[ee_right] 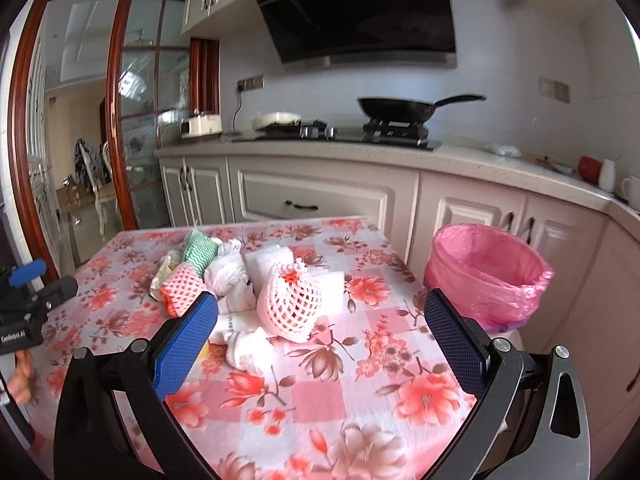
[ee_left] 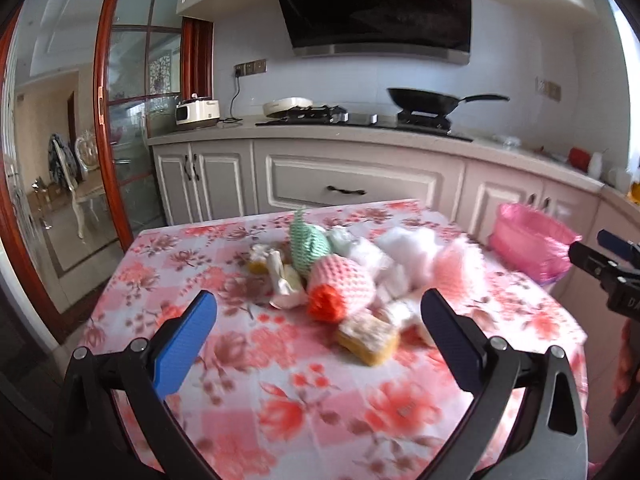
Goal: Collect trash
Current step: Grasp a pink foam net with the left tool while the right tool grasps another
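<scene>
A pile of trash lies on the floral tablecloth (ee_left: 280,380): a pink foam net with an orange end (ee_left: 342,282), a green net (ee_left: 306,246), white tissues (ee_left: 404,250), crumpled paper (ee_left: 284,280) and a yellow sponge (ee_left: 368,338). In the right wrist view the pile shows a pink foam net (ee_right: 290,306), a green net (ee_right: 200,250) and white tissues (ee_right: 250,344). My left gripper (ee_left: 318,320) is open and empty, just short of the pile. My right gripper (ee_right: 320,320) is open and empty, with the pink net between its fingers' line of sight. A bin with a pink bag (ee_right: 486,276) stands right of the table.
Kitchen cabinets (ee_right: 312,200) and a counter with a stove and black pan (ee_right: 400,110) run behind the table. A glass door with a red wooden frame (ee_left: 108,120) is at the left. The bin also shows in the left wrist view (ee_left: 530,240). Cups (ee_right: 608,174) stand on the counter at the right.
</scene>
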### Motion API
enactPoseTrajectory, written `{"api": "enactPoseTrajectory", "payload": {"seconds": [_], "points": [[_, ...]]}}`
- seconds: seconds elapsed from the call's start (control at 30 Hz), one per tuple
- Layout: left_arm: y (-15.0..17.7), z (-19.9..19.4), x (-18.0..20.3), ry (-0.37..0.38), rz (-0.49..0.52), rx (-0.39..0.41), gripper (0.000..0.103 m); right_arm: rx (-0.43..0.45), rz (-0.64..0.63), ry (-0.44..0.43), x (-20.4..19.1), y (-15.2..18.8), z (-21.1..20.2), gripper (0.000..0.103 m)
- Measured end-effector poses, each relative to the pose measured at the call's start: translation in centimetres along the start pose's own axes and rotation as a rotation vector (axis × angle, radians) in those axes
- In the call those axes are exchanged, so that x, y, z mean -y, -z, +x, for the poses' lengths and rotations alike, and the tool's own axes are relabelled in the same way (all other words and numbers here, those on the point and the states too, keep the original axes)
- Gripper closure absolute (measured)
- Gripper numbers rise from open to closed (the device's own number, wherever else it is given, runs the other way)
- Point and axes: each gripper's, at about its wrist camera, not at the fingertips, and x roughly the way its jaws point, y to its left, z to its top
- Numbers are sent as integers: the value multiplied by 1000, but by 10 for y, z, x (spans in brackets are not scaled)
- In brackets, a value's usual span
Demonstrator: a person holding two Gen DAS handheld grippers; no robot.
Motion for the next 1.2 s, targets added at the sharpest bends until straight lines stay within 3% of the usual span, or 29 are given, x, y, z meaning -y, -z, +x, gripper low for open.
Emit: {"api": "enactPoseTrajectory", "payload": {"seconds": [0.17,0.23,0.37,0.53,0.7,0.93,1.07,1.2], "points": [[-2,48,-8,1,-61,-51,4,-79,39,-36,0,-4,54,6],[0,63,-8,29,-55,-82,4,-124,57,-42,-2,-1,79,6],[6,94,-6,7,-34,-124,4,-199,53,-52,-10,4,120,7],[2,126,0,9,18,-128,4,-263,77,-46,-13,9,160,7],[-4,154,0,18,1,-126,4,-319,107,-45,-7,17,188,8],[0,187,0,68,-26,-197,4,-335,90,-98,-8,26,193,25],[5,189,-1,83,-44,-190,5,-339,79,-123,-10,32,191,46],[7,191,4,103,-13,-188,34,-329,89,-142,-7,35,185,56]]}}
